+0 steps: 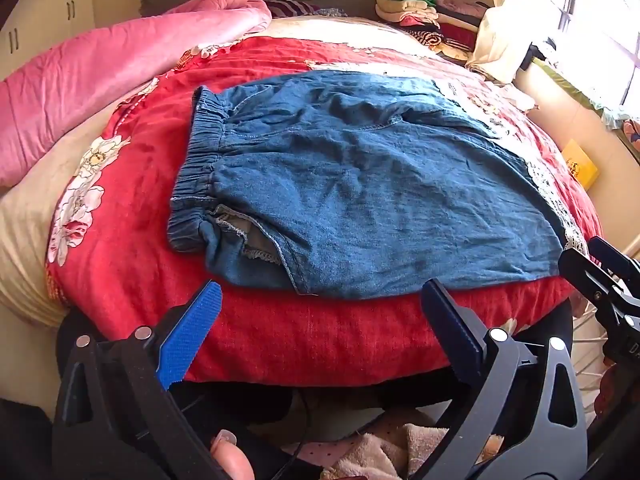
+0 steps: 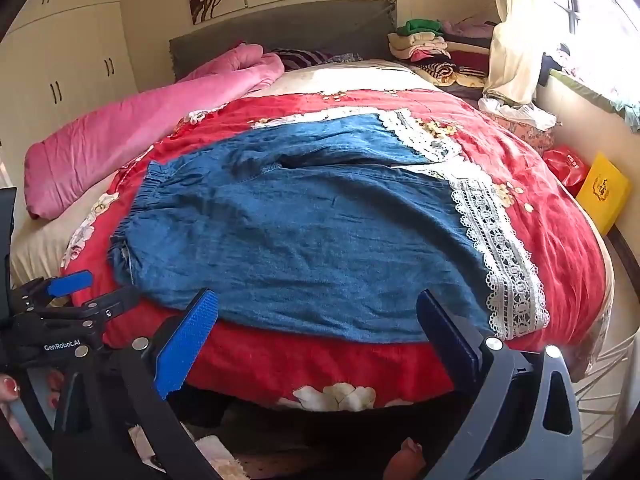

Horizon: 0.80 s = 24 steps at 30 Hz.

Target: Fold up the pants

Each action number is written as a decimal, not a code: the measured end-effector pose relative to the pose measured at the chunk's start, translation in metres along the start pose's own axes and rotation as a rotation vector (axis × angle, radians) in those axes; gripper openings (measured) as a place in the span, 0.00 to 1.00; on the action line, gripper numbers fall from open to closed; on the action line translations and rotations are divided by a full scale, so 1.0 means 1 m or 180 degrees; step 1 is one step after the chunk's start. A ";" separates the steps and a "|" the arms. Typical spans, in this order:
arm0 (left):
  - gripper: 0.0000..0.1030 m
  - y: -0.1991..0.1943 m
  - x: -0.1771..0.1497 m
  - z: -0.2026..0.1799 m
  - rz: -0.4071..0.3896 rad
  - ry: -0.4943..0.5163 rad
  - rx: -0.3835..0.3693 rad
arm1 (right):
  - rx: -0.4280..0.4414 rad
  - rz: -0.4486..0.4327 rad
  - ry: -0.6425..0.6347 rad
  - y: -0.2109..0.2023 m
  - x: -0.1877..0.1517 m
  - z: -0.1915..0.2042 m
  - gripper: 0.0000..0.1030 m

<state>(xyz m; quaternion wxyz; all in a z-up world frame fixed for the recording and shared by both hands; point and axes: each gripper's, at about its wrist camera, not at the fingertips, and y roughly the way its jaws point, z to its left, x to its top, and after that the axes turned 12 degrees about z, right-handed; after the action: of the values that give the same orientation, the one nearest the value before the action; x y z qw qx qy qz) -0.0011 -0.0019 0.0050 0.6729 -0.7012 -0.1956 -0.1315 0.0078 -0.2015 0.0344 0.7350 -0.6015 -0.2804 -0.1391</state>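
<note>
Denim pants (image 1: 360,184) lie spread flat on the red floral bedspread (image 1: 132,200), close to the bed's near edge and just beyond both of my tools. Their long axis runs left to right: the gathered elastic waistband (image 1: 196,168) is at the left end, and the two legs end in white lace cuffs (image 2: 504,264) at the right. The legs lie side by side, one near and one far, with the split between them visible in the right wrist view. The garment looks unfolded, so I judge the task to be at its opening step.

From the left hand-held gripper (image 1: 320,328) the waistband end lies ahead and to the left, and the near hem lies just beyond the fingertips. From the right hand-held gripper (image 2: 318,332) the near leg's lace cuff lies ahead and to the right. So the left hand is the nearer to the waist and the right hand the nearer to the cuffs, which I judge suits a fold across the long axis, or one bringing the near leg over the far.

Both hand-held grippers hang off the near edge of the bed, tilted downward. Each has its jaws spread fully wide, with only bedspread and hem seen in the gap. Neither holds or touches any cloth.
</note>
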 end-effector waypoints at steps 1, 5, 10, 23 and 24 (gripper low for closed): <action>0.91 0.001 0.001 0.000 0.0001 0.0003 -0.0001 | -0.0003 0.0003 0.0002 0.000 0.000 0.000 0.96; 0.91 0.000 0.000 0.003 -0.0018 -0.0021 -0.0015 | -0.0013 -0.0004 -0.0001 0.000 0.000 0.001 0.96; 0.91 0.000 0.001 0.002 -0.0036 -0.0007 0.0001 | -0.0022 -0.0019 0.0002 -0.001 -0.001 0.001 0.96; 0.91 -0.001 0.001 0.002 -0.0050 -0.0014 0.0004 | -0.0010 0.0000 -0.0003 -0.001 -0.001 0.000 0.96; 0.91 -0.001 0.001 0.002 -0.0052 -0.0016 0.0008 | -0.0018 -0.0005 -0.0001 -0.001 -0.001 0.000 0.96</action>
<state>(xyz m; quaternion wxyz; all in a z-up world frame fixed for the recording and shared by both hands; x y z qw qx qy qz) -0.0010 0.0004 0.0063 0.6722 -0.6990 -0.2032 -0.1350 0.0066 -0.2019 0.0346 0.7331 -0.6034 -0.2806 -0.1404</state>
